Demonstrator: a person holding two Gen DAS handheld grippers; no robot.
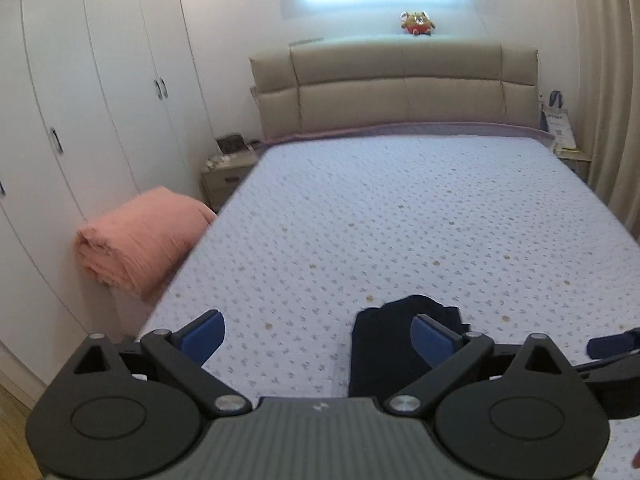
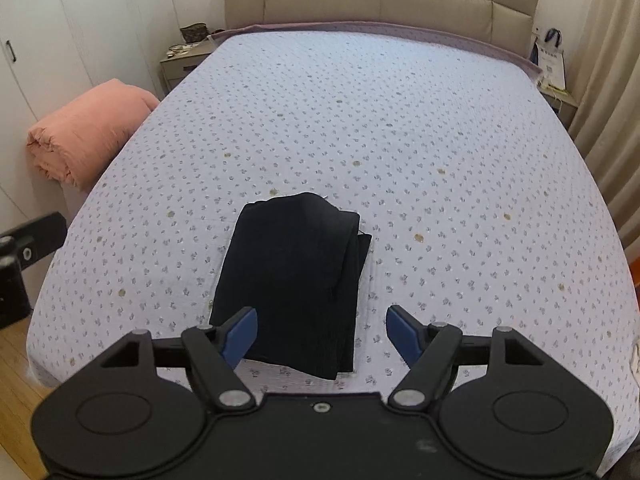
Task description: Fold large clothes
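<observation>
A dark navy garment (image 2: 296, 276) lies folded into a compact rectangle near the foot of the bed (image 2: 440, 120). It also shows in the left wrist view (image 1: 384, 344), partly behind my right-hand finger. My right gripper (image 2: 322, 330) is open and empty, held just above the near end of the garment. My left gripper (image 1: 320, 332) is open and empty, held above the sheet to the left of the garment. A blue pad of the right gripper (image 1: 612, 344) shows at the right edge of the left wrist view.
A rolled pink blanket (image 2: 88, 128) sits left of the bed. White wardrobes (image 1: 80, 100) line the left wall. Nightstands (image 2: 180, 64) flank the padded headboard (image 1: 400, 88). A curtain (image 2: 608, 80) hangs at right. A plush toy (image 1: 418, 23) sits above the headboard.
</observation>
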